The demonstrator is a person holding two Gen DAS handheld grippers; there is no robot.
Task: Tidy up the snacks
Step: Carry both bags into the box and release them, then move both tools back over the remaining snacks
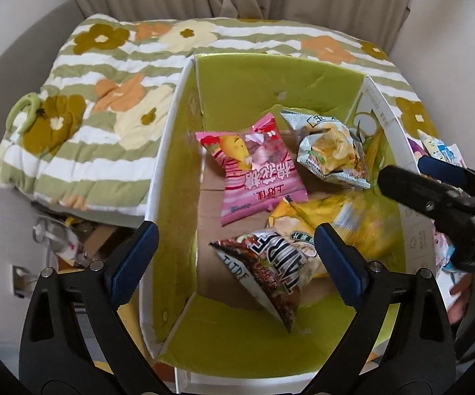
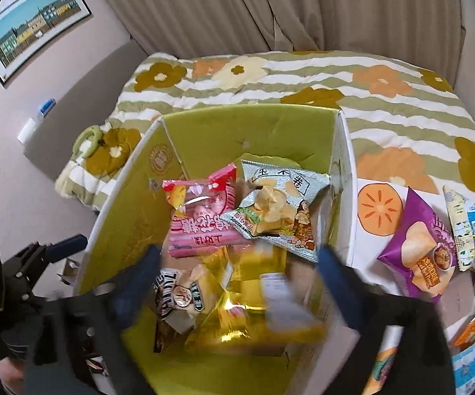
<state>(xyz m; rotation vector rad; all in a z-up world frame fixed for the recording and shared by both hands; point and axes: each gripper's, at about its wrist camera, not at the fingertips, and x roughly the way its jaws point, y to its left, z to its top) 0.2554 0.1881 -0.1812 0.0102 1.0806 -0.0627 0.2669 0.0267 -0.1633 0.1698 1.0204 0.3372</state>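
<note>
Lying in box [image 2: 118, 230], yellow bag [image 2: 253, 316] between open right claw [image 2: 240, 279] fingers.

hand-held gripper [image 1: 234, 260] | black frame | blue pads [image 1: 339, 263] | silver screws

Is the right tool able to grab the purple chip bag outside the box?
Probably yes. The purple chip bag lies in the open on the bed, just past the green box's right wall. The right tool hangs open above the box, and nothing covers the bag, so a sideways move should get there.
</note>
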